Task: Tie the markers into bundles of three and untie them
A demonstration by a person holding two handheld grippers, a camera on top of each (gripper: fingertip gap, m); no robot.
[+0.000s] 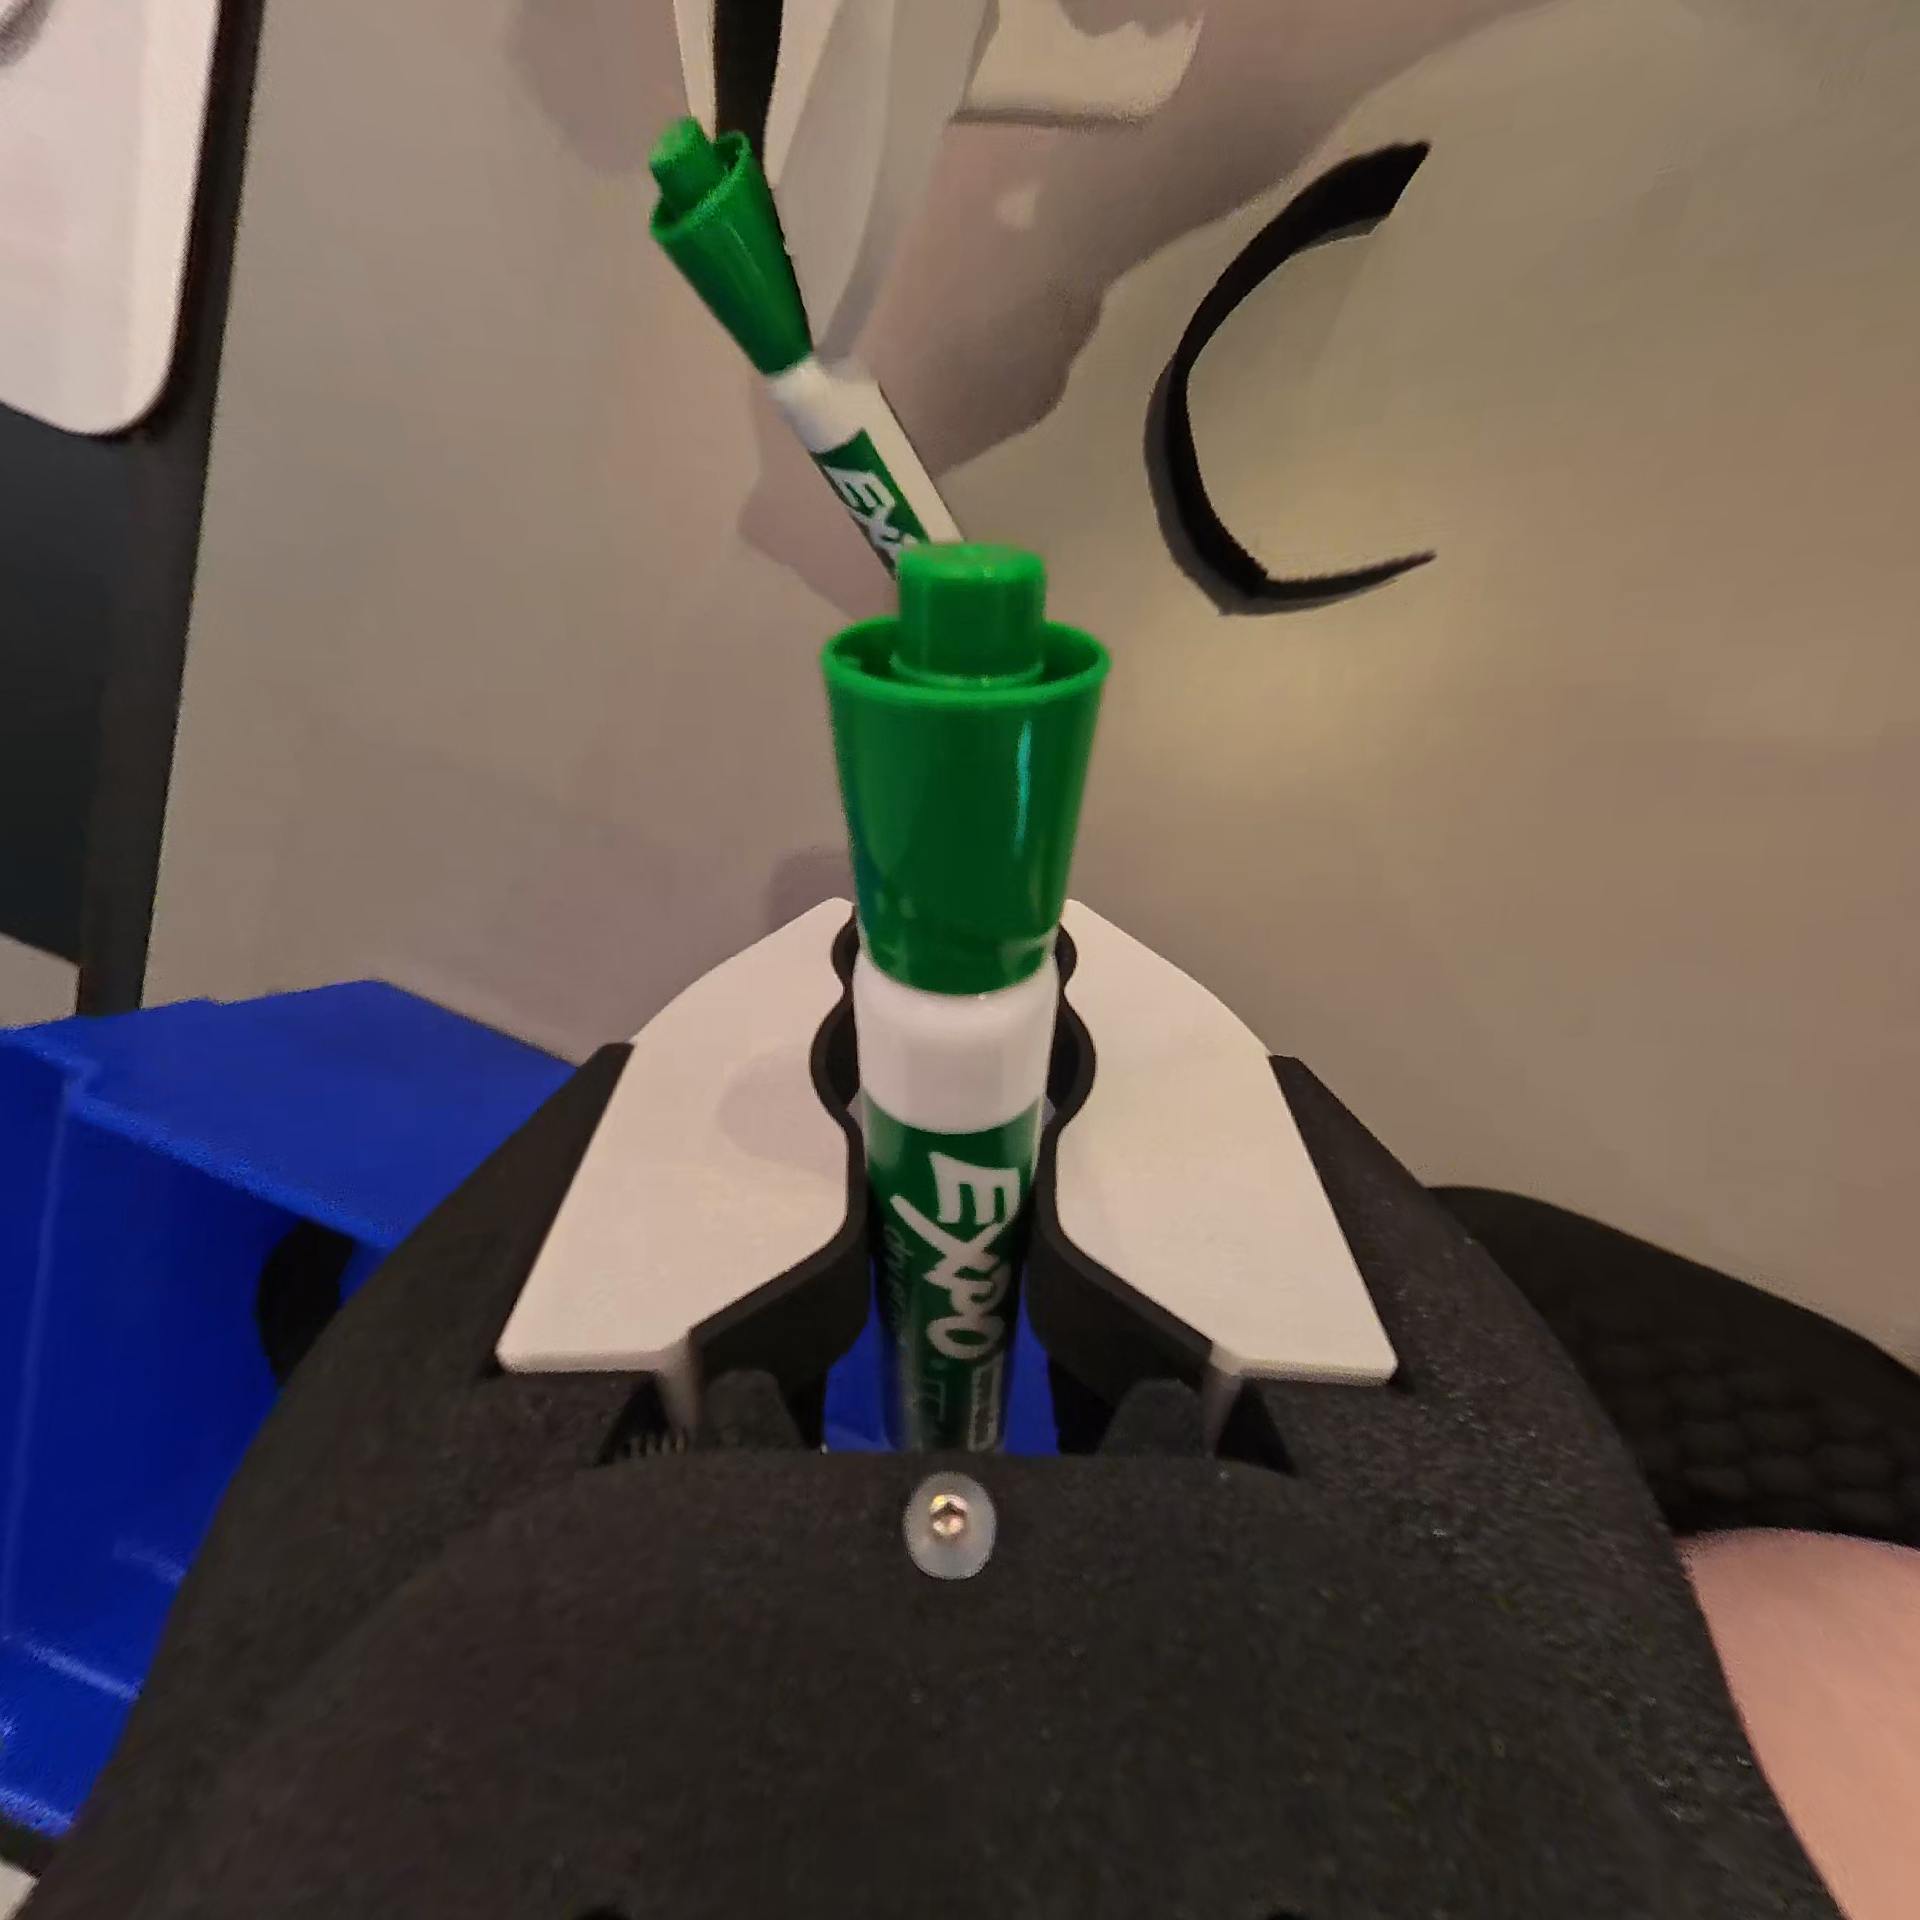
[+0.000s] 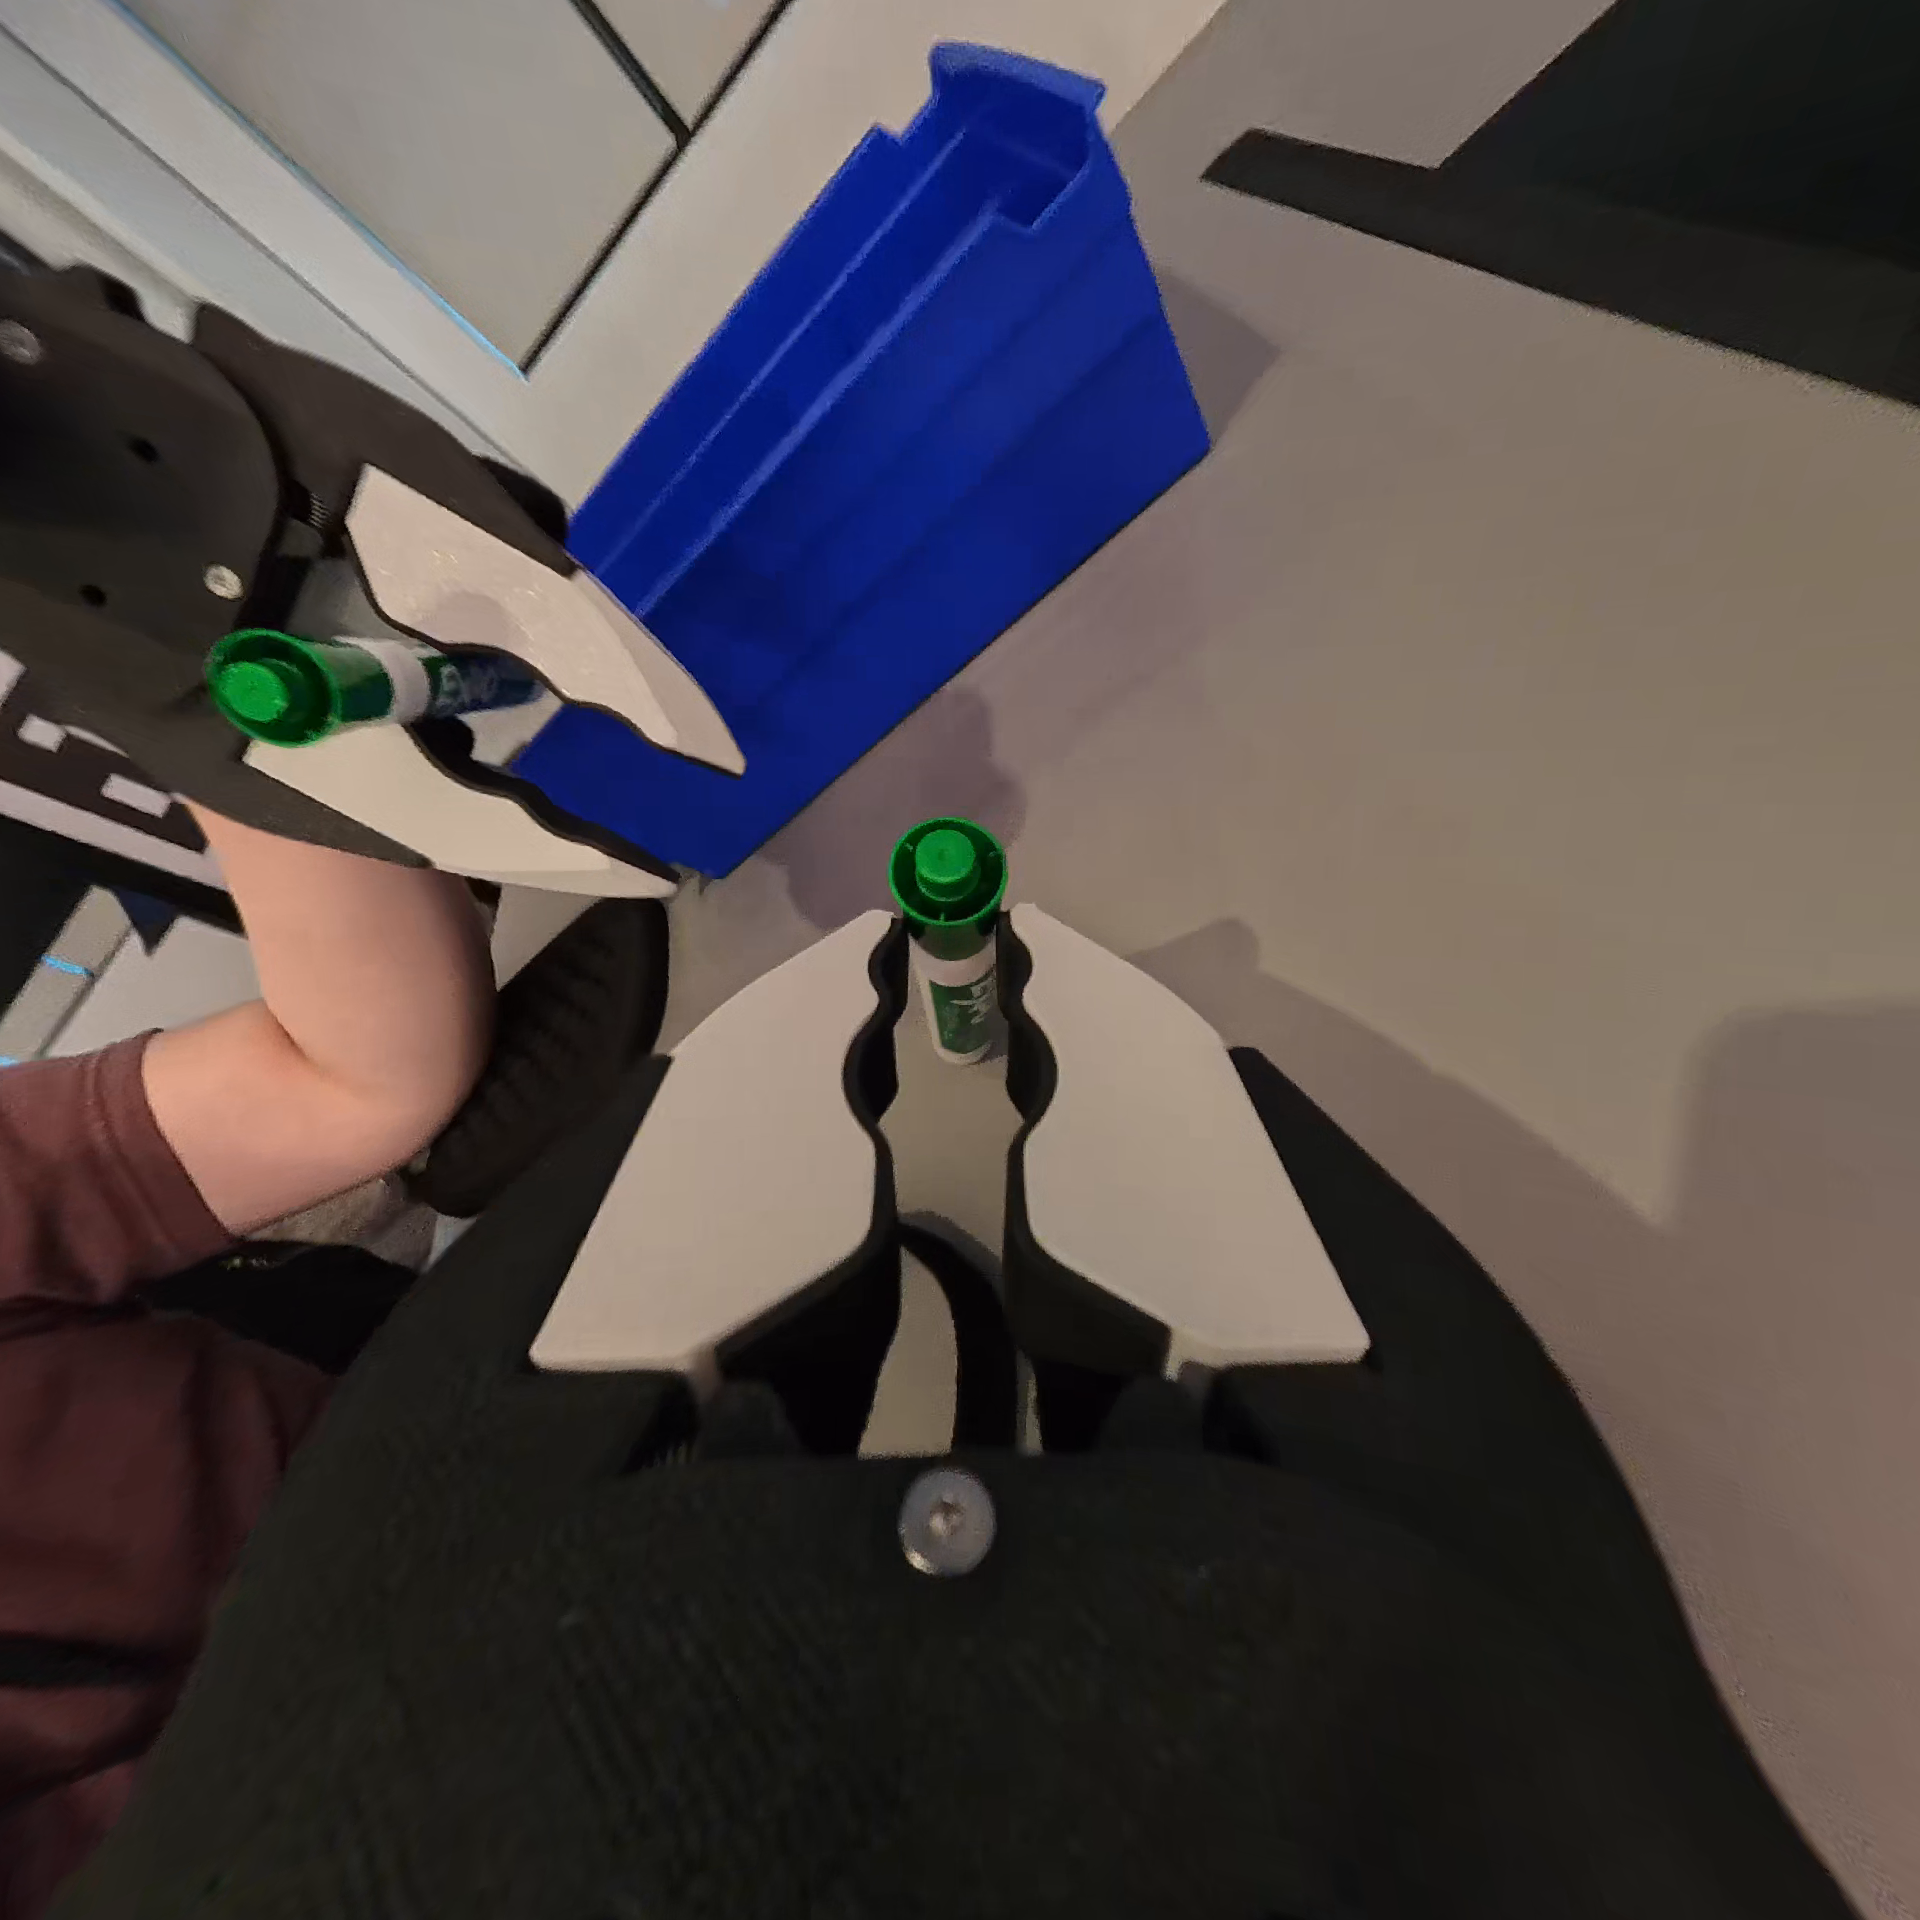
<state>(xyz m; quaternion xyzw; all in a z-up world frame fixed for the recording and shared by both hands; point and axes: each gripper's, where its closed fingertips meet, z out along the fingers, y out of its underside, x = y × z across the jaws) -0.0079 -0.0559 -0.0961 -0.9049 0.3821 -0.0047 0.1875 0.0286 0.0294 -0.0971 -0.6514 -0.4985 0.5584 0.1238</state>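
Note:
My left gripper (image 1: 956,925) is shut on a green marker (image 1: 961,831), which lies along the fingers with its cap pointing forward. In the right wrist view this gripper (image 2: 701,821) is at the upper left with its marker (image 2: 260,686). My right gripper (image 2: 951,920) is shut on a second green marker (image 2: 948,883) at its fingertips, cap toward the camera. That marker also shows tilted in the air in the left wrist view (image 1: 727,260). A black strap (image 1: 1195,416) lies curled on the grey table, partly under the right gripper (image 2: 971,1320).
A blue plastic bin (image 2: 883,468) stands on the table just beyond the left gripper, and it shows at the lower left of the left wrist view (image 1: 156,1195). A person's hand and maroon sleeve (image 2: 125,1195) hold the left gripper. The grey table (image 2: 1507,727) extends to the right. Some 10 cm of space lies between my two pairs of fingers.

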